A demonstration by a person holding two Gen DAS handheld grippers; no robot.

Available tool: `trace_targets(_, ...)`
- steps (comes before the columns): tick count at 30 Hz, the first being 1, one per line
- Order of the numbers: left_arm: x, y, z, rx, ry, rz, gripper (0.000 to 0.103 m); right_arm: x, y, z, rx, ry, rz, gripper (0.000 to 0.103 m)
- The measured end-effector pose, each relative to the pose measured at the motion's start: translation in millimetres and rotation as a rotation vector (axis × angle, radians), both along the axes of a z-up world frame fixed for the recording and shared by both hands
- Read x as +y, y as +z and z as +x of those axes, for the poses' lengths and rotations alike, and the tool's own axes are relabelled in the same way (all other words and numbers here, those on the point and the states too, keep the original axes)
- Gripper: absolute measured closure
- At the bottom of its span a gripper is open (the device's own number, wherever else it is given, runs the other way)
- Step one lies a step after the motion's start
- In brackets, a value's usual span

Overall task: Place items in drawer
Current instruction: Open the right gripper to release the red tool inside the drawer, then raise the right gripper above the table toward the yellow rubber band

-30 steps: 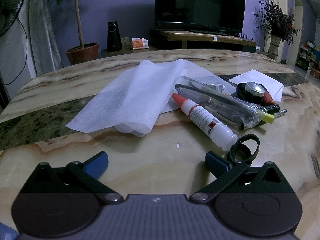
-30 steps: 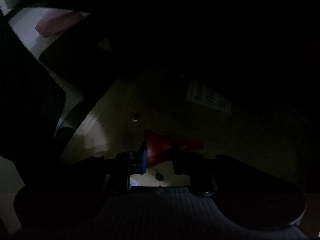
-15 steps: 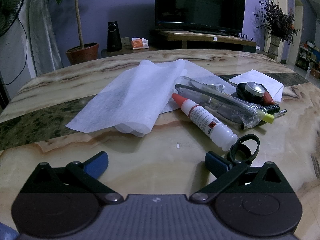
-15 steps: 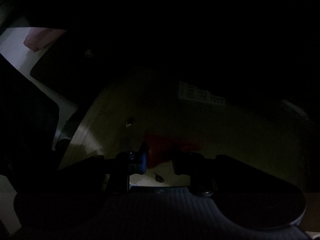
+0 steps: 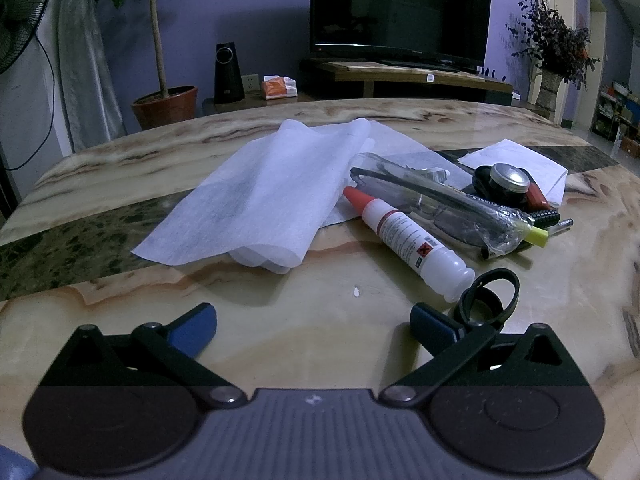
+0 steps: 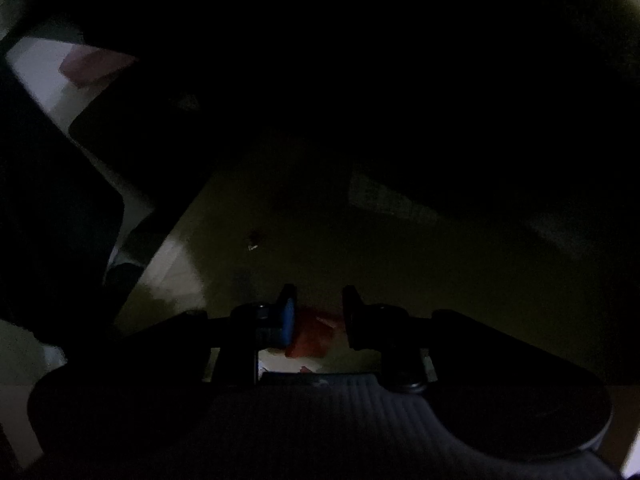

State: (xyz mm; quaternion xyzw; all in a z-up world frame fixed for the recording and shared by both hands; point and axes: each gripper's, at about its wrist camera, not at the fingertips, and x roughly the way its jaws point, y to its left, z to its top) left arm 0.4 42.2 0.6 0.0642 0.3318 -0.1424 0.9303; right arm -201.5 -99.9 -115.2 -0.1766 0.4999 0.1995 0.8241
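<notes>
The right gripper (image 6: 316, 316) is clenched on a small red thing (image 6: 310, 338) that sits between its fingers, low in a very dark view. It looks like a plastic cap or a small wedge-shaped piece, but the gloom hides its true form. Around it lies a dim, pale surface (image 6: 360, 248), possibly the inside of the drawer, though I cannot tell for sure. The left gripper (image 5: 314, 322) hangs spread wide and empty over the marble table (image 5: 280, 332).

On that table the other items wait. A white glue bottle (image 5: 404, 236) with a red nozzle lies on its side, just beside a black strap loop (image 5: 486, 298). Beyond it lies a clear plastic bag (image 5: 440, 200) of long tools, then a round tin (image 5: 509, 176), with a yellow marker (image 5: 536, 236) poking out from under the bag. A sheet of white tissue (image 5: 260, 196) lies to the left.

The red piece should be light, hard and rather smooth, so a grip across its widest part seems safest. The bottle is likely light and prone to roll; its middle, across the label, is the place to take it. The bag is slippery and limp, best pinched where the tools inside stiffen it.
</notes>
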Motion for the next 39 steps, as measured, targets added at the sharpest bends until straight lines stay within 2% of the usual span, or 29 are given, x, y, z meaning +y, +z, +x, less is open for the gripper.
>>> trace_targets(4, 0, 0, 0, 0.0, 0.0, 0.0, 0.0, -2, 24, -19, -0.071, 0.096, -0.007, 0.073)
trace_targets(6, 0, 0, 0, 0.0, 0.0, 0.0, 0.0, -8, 38, -25, -0.082, 0.116, 0.025, 0.066)
trace_targets(10, 0, 0, 0, 0.0, 0.0, 0.0, 0.0, -26, 67, -30, -0.064, 0.114, 0.191, 0.049)
trace_targets(12, 0, 0, 0, 0.0, 0.0, 0.0, 0.0, -38, 81, -31, -0.067, 0.085, 0.287, 0.036)
trace_targets(17, 0, 0, 0, 0.0, 0.0, 0.0, 0.0, -71, 94, -25, -0.076, 0.015, 0.461, 0.035)
trace_targets(22, 0, 0, 0, 0.0, 0.0, 0.0, 0.0, -101, 110, -10, -0.136, -0.047, 0.572, 0.035)
trace_targets(25, 0, 0, 0, 0.0, 0.0, 0.0, 0.0, -130, 135, 3, -0.221, -0.093, 0.586, 0.034)
trace_targets(28, 0, 0, 0, 0.0, 0.0, 0.0, 0.0, -166, 156, 12, -0.327, -0.207, 0.578, 0.021)
trace_targets(32, 0, 0, 0, 0.0, 0.0, 0.0, 0.0, -211, 158, 28, -0.313, -0.452, 0.674, 0.019)
trace_targets(34, 0, 0, 0, 0.0, 0.0, 0.0, 0.0, -221, 164, 27, -0.335, -0.466, 0.698, 0.019)
trace_targets(39, 0, 0, 0, 0.0, 0.0, 0.0, 0.0, -250, 200, 26, -0.555, -0.432, 0.597, 0.019)
